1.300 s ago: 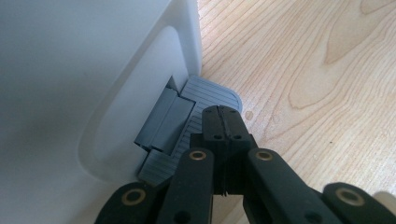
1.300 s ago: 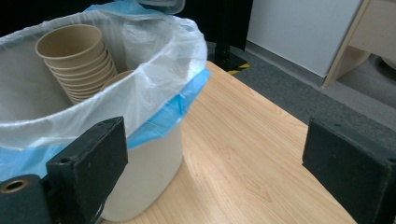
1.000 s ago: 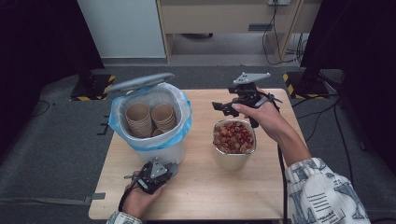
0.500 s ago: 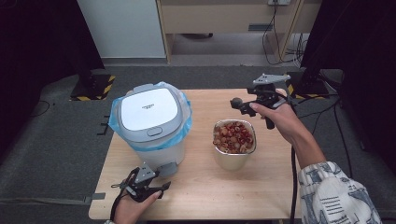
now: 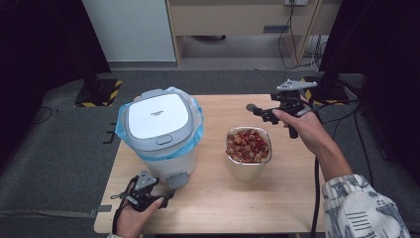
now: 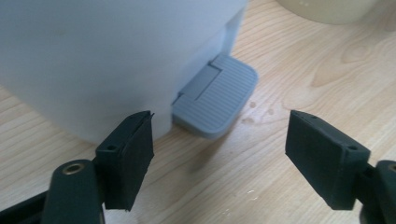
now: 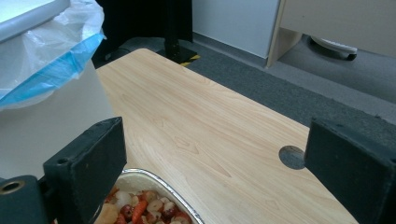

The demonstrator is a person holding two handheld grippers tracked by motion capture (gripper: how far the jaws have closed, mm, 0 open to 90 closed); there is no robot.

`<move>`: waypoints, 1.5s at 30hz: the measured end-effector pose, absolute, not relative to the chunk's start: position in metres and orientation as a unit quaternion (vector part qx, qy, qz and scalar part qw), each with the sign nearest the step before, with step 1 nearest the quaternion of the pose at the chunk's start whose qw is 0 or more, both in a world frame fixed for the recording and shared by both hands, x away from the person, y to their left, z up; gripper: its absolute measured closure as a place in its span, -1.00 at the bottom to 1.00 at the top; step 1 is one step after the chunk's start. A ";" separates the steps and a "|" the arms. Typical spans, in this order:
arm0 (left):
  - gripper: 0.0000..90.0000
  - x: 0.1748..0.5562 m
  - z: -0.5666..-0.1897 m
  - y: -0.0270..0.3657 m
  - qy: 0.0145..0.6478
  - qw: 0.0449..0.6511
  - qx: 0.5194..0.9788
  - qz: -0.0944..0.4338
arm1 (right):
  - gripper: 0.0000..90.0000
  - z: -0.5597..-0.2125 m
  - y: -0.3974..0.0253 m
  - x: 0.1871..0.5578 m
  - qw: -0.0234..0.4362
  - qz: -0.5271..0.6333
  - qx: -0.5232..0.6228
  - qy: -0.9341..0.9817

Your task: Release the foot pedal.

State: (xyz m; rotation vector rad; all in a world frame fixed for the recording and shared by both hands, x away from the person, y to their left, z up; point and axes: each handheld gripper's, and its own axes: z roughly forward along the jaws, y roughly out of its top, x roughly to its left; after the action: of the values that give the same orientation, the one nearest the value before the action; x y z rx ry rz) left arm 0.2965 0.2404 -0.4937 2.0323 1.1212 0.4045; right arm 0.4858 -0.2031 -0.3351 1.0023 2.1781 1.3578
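My left fingers (image 6: 126, 163) stand wide, empty, low over the surface (image 5: 218, 203), just short of the bin's grey pedal (image 6: 217, 100). The left gripper (image 5: 143, 192) sits at the near edge beside the bin (image 5: 158, 134), whose lid (image 5: 156, 116) is down over a blue liner (image 5: 197, 131). My right gripper (image 5: 270, 111) hangs wide and empty above the far side, beyond the foil tray (image 5: 248, 148) of mixed food, which stands mid-surface right of the bin.

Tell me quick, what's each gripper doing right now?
Left gripper: open, holding nothing, by the bin's pedal.
Right gripper: open, holding nothing, above the food tray.
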 end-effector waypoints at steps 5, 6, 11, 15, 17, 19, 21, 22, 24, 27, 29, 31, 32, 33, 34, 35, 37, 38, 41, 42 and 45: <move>-0.60 0.298 -0.495 0.247 0.456 0.376 0.789 0.167 | -0.87 -0.337 -0.210 0.485 0.198 0.484 0.364 0.771; -0.61 0.298 -0.494 0.248 0.457 0.376 0.788 0.169 | -0.87 -0.338 -0.211 0.484 0.197 0.484 0.367 0.770; -0.66 0.299 -0.495 0.250 0.463 0.373 0.785 0.174 | -0.88 -0.339 -0.220 0.483 0.204 0.485 0.375 0.763; -0.69 0.300 -0.496 0.254 0.469 0.371 0.781 0.180 | -0.88 -0.339 -0.226 0.481 0.210 0.487 0.380 0.758; -0.70 0.300 -0.496 0.256 0.473 0.370 0.778 0.184 | -0.88 -0.339 -0.230 0.480 0.212 0.488 0.383 0.755; -0.71 0.301 -0.496 0.259 0.479 0.371 0.773 0.187 | -0.88 -0.340 -0.234 0.480 0.217 0.487 0.389 0.752; -0.73 0.302 -0.497 0.262 0.485 0.367 0.770 0.191 | -0.89 -0.340 -0.240 0.479 0.224 0.487 0.394 0.746; -0.73 0.302 -0.497 0.264 0.489 0.366 0.768 0.193 | -0.89 -0.341 -0.242 0.478 0.225 0.487 0.397 0.745; -0.74 0.303 -0.498 0.268 0.494 0.363 0.765 0.195 | -0.89 -0.342 -0.248 0.477 0.234 0.483 0.405 0.740; -0.76 0.305 -0.499 0.272 0.503 0.361 0.760 0.198 | -0.89 -0.346 -0.256 0.474 0.244 0.478 0.414 0.735; -0.77 0.306 -0.500 0.274 0.506 0.359 0.758 0.199 | -0.89 -0.348 -0.260 0.472 0.246 0.476 0.419 0.733; -0.77 0.307 -0.501 0.275 0.509 0.356 0.758 0.200 | -0.90 -0.352 -0.264 0.470 0.251 0.471 0.423 0.732; -0.78 0.307 -0.502 0.276 0.510 0.355 0.757 0.202 | -0.90 -0.353 -0.266 0.468 0.252 0.469 0.426 0.732; -0.78 0.307 -0.502 0.276 0.510 0.354 0.757 0.202 | -0.90 -0.356 -0.269 0.467 0.253 0.466 0.428 0.731; -0.78 0.308 -0.502 0.277 0.511 0.354 0.757 0.203 | -0.90 -0.358 -0.271 0.465 0.253 0.466 0.430 0.731; -0.78 0.308 -0.502 0.277 0.511 0.354 0.756 0.204 | -0.90 -0.361 -0.273 0.463 0.253 0.465 0.432 0.730; -0.78 0.308 -0.502 0.278 0.512 0.353 0.756 0.207 | -0.90 -0.367 -0.277 0.460 0.255 0.462 0.437 0.729; -0.78 0.308 -0.502 0.278 0.512 0.352 0.755 0.208 | -0.90 -0.370 -0.279 0.458 0.255 0.460 0.439 0.728; -0.78 0.308 -0.503 0.280 0.513 0.351 0.755 0.210 | -0.90 -0.381 -0.285 0.453 0.254 0.452 0.444 0.731; -0.78 0.309 -0.503 0.280 0.514 0.350 0.754 0.210 | -0.90 -0.385 -0.286 0.451 0.253 0.451 0.446 0.731; -0.78 0.309 -0.503 0.282 0.517 0.348 0.753 0.211 | -0.90 -0.394 -0.291 0.446 0.252 0.449 0.451 0.730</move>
State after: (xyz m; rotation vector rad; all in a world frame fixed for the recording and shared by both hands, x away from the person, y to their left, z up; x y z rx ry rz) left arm 0.3093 0.2821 -0.5034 1.9521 1.3402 0.5457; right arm 0.4462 -0.2911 -0.3938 1.2257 1.9845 1.2201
